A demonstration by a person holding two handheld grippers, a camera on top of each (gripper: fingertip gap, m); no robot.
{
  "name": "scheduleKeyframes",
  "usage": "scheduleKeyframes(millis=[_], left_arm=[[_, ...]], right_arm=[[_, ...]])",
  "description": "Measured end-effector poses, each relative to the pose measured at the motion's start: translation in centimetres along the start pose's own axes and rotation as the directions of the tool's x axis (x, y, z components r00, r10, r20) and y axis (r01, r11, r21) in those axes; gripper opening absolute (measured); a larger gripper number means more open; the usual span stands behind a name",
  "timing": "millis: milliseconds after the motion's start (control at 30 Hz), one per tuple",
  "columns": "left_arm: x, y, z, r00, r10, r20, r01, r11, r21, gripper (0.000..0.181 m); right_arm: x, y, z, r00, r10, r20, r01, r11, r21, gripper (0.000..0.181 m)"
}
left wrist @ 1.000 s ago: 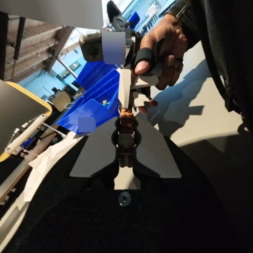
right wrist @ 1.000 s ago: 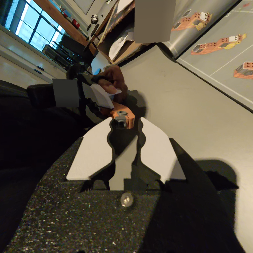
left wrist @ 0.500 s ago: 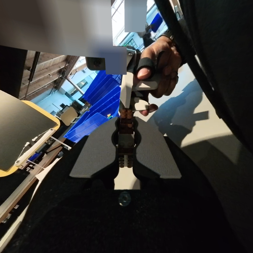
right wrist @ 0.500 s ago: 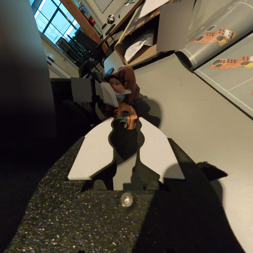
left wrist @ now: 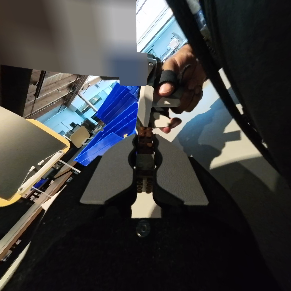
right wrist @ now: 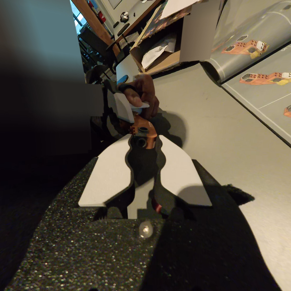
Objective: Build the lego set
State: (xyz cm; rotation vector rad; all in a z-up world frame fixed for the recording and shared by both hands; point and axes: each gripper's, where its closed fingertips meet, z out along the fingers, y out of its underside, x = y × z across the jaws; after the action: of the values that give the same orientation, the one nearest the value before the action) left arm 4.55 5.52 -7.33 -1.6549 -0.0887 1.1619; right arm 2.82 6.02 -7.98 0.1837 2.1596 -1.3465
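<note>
Both hand-held grippers gripped one brown lego assembly above the desk: the left hand-held gripper clenched its long sides, and the right hand-held gripper pinched the end at 12 o'clock in its own view. It looked light, stiff and likely to pop apart at the stud joints, so a hold across the flat side walls seemed safest.

**Model Between Two Grippers**

The lego model sat clamped lengthwise between the left gripper's fingers, its far end met by the right gripper. Bins stood behind. On the table, a box lay beyond, instructions to the right.
</note>
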Motion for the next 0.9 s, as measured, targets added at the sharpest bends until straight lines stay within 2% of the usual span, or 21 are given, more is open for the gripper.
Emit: scheduleKeyframes(millis=[33, 133, 167, 233, 300, 367, 433, 533, 667, 767, 900], left_arm=[[-0.1, 0.1, 0.0, 1.0, -0.009, 0.004, 0.009, 1.0, -0.003, 0.017], [-0.5, 0.4, 0.2, 0.994, -0.109, -0.006, 0.109, 0.994, -0.007, 0.017], [-0.8, 0.5, 0.2, 0.989, -0.149, -0.004, 0.149, 0.989, -0.009, 0.017], [-1.3, 1.0, 0.3, 0.973, -0.231, -0.003, 0.231, 0.972, -0.027, 0.017], [-1.9, 1.5, 0.4, 0.939, -0.343, -0.006, 0.342, 0.939, -0.041, 0.017], [-2.3, 2.1, 0.5, 0.873, -0.486, -0.034, 0.483, 0.873, -0.063, 0.017], [-2.8, 2.2, 0.6, 0.767, -0.637, -0.073, 0.633, 0.77, -0.075, 0.017], [-3.6, 2.1, 0.9, 0.524, -0.837, -0.155, 0.836, 0.541, -0.093, 0.018], [-4.6, 2.6, 1.3, 0.172, -0.961, -0.215, 0.969, 0.205, -0.141, 0.017], [-4.9, 3.3, 1.8, 0.026, -0.977, -0.213, 0.983, 0.064, -0.174, 0.017], [-4.7, 3.3, 2.6, -0.097, -0.969, -0.226, 0.975, -0.047, -0.217, 0.017]], right_arm=[[0.1, -0.2, 0.0, 1.0, 0.002, -0.002, -0.002, 1.0, 0.016, 0.027], [0.5, -0.8, 0.0, 0.999, 0.039, 0.001, -0.039, 0.998, 0.057, 0.032], [0.6, -1.2, 0.0, 0.999, 0.041, -0.001, -0.041, 0.996, 0.074, 0.045], [0.8, -1.8, -0.2, 0.999, 0.054, 0.006, -0.054, 0.992, 0.11, 0.054], [1.1, -2.2, -0.5, 0.998, 0.058, 0.012, -0.059, 0.988, 0.14, 0.058], [1.4, -2.5, -0.9, 1.0, 0.022, -0.006, -0.02, 0.987, 0.159, 0.059], [1.9, -2.5, -1.2, 0.997, -0.067, -0.044, 0.073, 0.984, 0.164, 0.059], [2.7, -2.6, -1.8, 0.941, -0.306, -0.145, 0.326, 0.935, 0.138, 0.057], [2.8, -2.2, -2.2, 0.72, -0.665, -0.195, 0.683, 0.73, 0.033, 0.054], [2.8, -1.9, -2.0, 0.581, -0.8, -0.151, 0.809, 0.588, 0.002, 0.053], [3.6, -2.6, -1.9, 0.522, -0.846, -0.108, 0.852, 0.523, 0.018, 0.053]])
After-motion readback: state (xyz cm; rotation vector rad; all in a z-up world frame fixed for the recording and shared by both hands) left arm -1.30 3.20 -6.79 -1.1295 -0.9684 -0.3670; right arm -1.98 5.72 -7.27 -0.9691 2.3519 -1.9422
